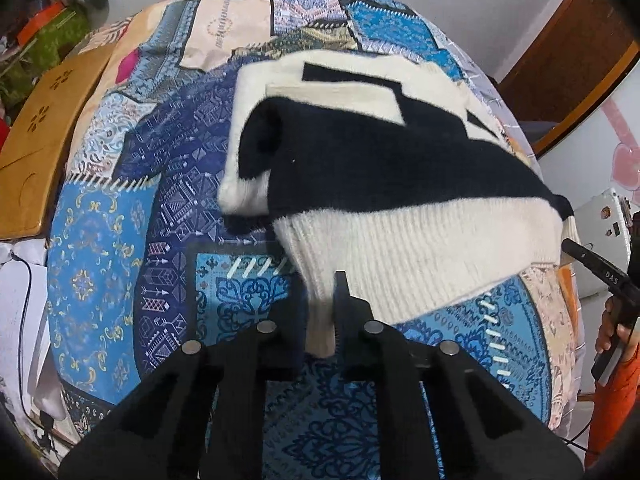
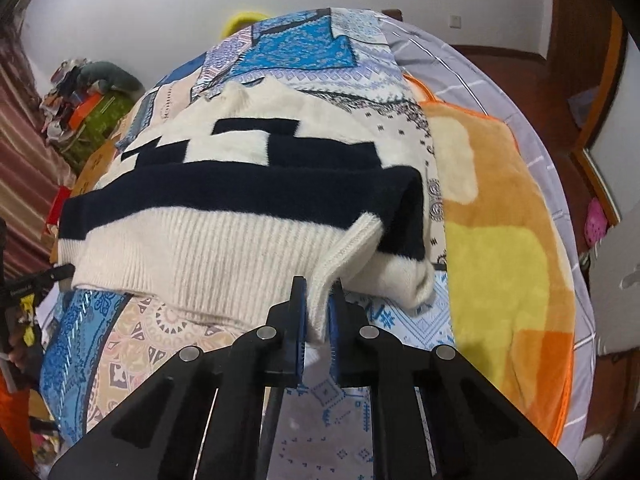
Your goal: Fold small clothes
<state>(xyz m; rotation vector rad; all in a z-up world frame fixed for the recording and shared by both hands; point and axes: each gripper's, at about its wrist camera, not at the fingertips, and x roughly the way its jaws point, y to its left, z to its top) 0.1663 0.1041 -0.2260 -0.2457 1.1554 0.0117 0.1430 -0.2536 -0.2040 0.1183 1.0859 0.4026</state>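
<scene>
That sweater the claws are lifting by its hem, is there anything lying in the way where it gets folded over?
Nothing visible does. The left claw and right claw each pinch the ribbed hem of the sweater, and its upper part lies bare on the patterned bedspread. The orange blanket sits off to its right side.

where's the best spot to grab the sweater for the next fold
Grip the sweater by its ribbed cream hem, one corner per claw, coming in from the near edge. The left claw and right claw already pinch it there; the hem is the thick, straight edge nearest them.
</scene>
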